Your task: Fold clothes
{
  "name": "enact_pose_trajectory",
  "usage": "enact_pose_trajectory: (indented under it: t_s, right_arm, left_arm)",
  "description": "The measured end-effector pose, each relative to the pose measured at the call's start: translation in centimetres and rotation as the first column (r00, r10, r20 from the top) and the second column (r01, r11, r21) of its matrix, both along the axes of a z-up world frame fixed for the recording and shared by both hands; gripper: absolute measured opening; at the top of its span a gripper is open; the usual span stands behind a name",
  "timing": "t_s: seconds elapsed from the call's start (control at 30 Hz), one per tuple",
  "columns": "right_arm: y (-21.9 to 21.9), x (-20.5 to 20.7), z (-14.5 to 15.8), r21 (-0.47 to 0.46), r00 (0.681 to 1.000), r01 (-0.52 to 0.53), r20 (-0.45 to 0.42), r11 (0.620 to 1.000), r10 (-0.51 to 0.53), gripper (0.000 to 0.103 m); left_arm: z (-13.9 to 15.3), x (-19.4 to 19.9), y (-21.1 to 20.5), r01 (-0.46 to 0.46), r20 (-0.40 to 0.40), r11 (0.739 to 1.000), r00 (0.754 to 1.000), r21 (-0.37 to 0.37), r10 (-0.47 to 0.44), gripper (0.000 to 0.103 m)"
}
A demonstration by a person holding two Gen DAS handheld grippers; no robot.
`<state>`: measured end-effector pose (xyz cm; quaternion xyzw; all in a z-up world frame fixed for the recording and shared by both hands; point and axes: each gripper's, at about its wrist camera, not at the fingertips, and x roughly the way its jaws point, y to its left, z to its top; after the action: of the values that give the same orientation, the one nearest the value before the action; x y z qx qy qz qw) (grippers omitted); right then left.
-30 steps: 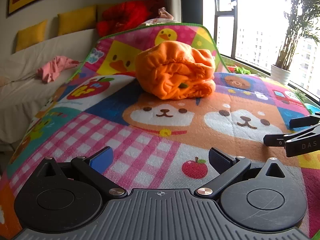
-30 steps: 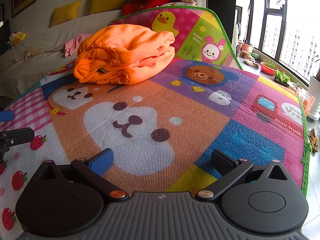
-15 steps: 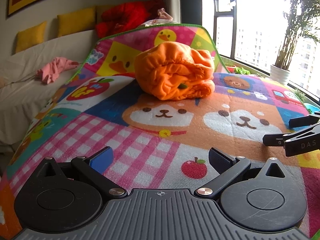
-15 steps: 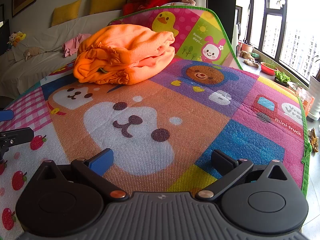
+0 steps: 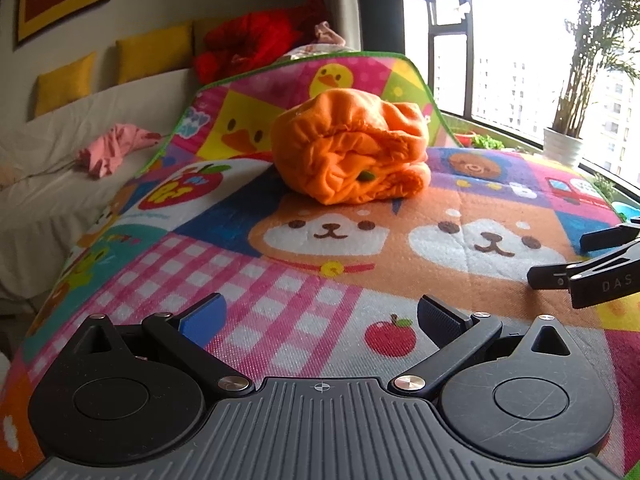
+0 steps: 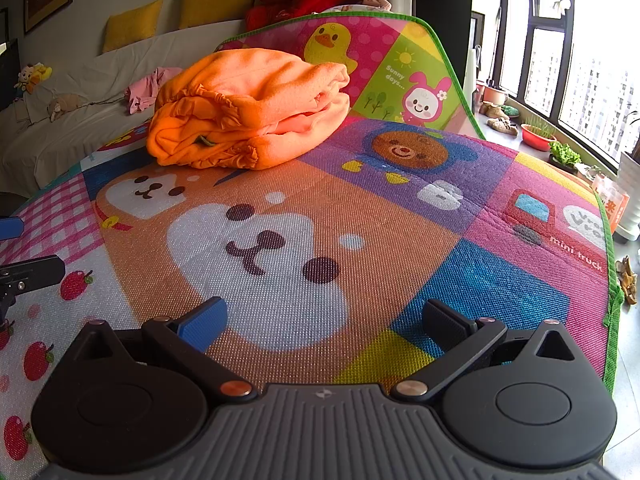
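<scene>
Right wrist view: both grippers' fingers [image 6: 444, 322] spread wide, empty, folded orange garment [image 6: 248, 110] on play mat [image 6: 480, 280], unobstructed.

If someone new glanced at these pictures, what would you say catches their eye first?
Most likely the folded orange garment, a bright bundle lying toward the far end of the colourful cartoon play mat. Next come the two open tools, the left tool and right tool, both hovering empty over the mat's near end, well short of the bundle.
</scene>
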<state>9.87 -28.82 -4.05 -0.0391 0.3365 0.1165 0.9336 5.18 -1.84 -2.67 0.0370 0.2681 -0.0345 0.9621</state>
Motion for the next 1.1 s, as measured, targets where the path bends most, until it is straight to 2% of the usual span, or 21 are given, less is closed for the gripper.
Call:
enact_pose_trajectory:
  t_s: [1.1]
  right_arm:
    - [0.07, 0.01, -0.01, -0.002, 1.000, 0.001, 0.000, 1.000, -0.001, 0.103]
  left_arm:
    - [-0.06, 0.25, 0.11, 0.009, -0.016, 1.000, 1.000, -0.012, -0.009, 0.103]
